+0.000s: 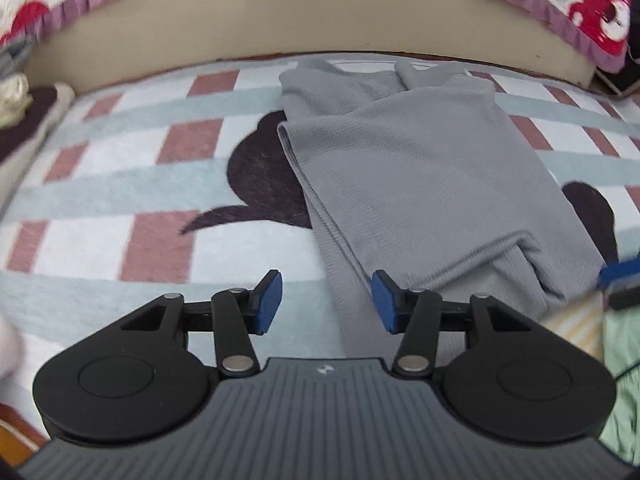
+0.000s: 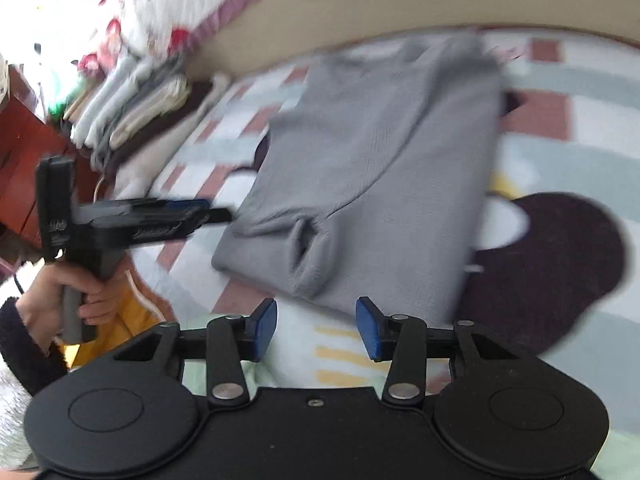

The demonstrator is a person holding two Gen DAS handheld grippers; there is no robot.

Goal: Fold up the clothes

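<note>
A grey knit garment (image 1: pixel 420 168) lies folded into a long rectangle on a checked blanket (image 1: pixel 120 184), with a ribbed hem fold at its near end. My left gripper (image 1: pixel 327 302) is open just short of the garment's near left edge, and its blue pads (image 1: pixel 270 300) press on nothing. The right gripper (image 2: pixel 316 326) also stands open, empty, in front of the garment (image 2: pixel 380 152) and its near edge. In the right wrist view a hand (image 2: pixel 80 300) holds the left gripper (image 2: pixel 216 212) beside the garment's left corner. A blue pad of the right gripper (image 1: pixel 620 276) shows at the edge of the left wrist view.
A pile of folded clothes (image 2: pixel 132 100) sits at the blanket's far left. A beige padded edge (image 1: pixel 320 20) and a quilt with red bears (image 1: pixel 600 20) run along the back. Reddish wooden furniture (image 2: pixel 24 152) stands on the left. A pale green and yellow cloth (image 2: pixel 340 356) lies near the front.
</note>
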